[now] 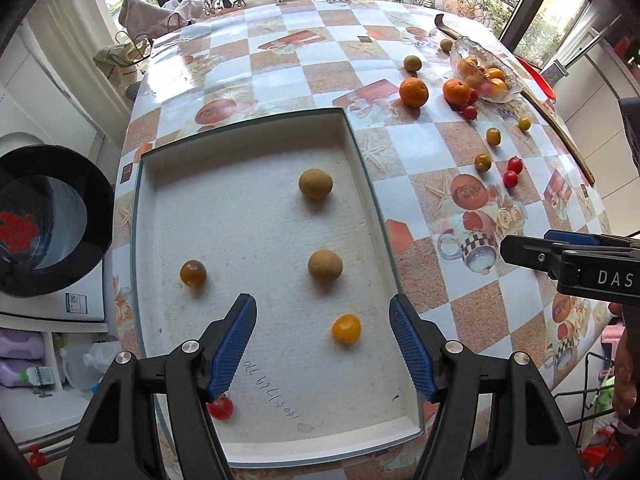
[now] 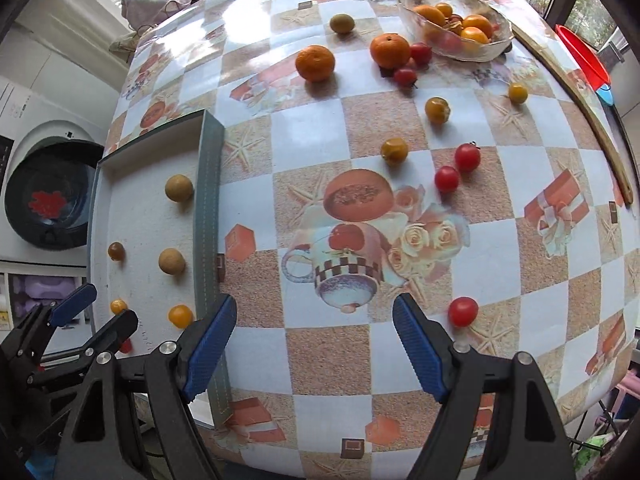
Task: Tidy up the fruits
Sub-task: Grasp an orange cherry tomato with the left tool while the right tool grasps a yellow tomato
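Right claw [image 2: 314,350], spread wide and empty, has the small round red cherry tomato [image 2: 463,311] just beside its right finger, well right of the shallow white foam tray [image 2: 208,208].

red tomato [image 1: 221,407] half hidden by left jaw.

**Colours on the worktop**

The worktop [image 2: 312,136] wears a check of white and sandy brown squares with orange prints. The tray [image 1: 256,216] is white inside, grey-green rimmed. Oranges [image 2: 315,63] are orange, cherry tomatoes [image 2: 447,179] red, both claws' pads [image 1: 234,346] blue.
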Available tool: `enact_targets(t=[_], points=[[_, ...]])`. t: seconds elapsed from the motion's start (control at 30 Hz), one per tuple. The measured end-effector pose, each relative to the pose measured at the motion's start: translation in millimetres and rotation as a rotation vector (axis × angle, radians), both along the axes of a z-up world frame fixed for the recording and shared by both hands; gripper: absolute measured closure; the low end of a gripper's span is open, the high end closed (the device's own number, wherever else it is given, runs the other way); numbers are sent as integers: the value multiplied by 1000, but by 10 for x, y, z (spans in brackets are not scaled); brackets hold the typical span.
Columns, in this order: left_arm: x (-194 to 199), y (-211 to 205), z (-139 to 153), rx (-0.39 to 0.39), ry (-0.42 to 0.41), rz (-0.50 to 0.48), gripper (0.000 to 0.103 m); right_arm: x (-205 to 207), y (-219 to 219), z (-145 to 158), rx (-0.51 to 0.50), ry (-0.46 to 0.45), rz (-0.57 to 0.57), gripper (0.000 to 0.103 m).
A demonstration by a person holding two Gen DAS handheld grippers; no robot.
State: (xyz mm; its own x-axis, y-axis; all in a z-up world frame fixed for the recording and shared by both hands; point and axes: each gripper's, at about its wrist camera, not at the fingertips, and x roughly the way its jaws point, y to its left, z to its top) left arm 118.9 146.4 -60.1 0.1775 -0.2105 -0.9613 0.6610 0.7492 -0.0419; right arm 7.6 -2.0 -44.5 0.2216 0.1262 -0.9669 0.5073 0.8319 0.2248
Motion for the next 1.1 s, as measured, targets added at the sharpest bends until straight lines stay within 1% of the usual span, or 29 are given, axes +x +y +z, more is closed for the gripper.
enact_targets(t=[0.23,0.4,0.6,0.87,0.93,1.0,1.1], points=[[-96,-656,-10,-21,4,-73,33,-263,-628,-43,-15,15,-130,20],[-126,-1083,-134,-15,2,-110,33,-367,-1034,-86,-24,20,-186,20],[-79,-1458,-347,-6,7,-126,33,-312,-1376,-172,-35,22,-202,20],[-24,-1816,-552,-11,8,-145,33,-88,-1719,-283,-69,11,-184,20],[-21,-1883,-586,-12,7,-146,33,-24,-1804,-319,-83,5,-182,25],[-11,-1940,-620,-15,8,-145,33,45,-1881,-360,-91,2,-182,32],[7,-2014,-663,-18,11,-140,33,143,-1984,-419,-100,-3,-182,37]])
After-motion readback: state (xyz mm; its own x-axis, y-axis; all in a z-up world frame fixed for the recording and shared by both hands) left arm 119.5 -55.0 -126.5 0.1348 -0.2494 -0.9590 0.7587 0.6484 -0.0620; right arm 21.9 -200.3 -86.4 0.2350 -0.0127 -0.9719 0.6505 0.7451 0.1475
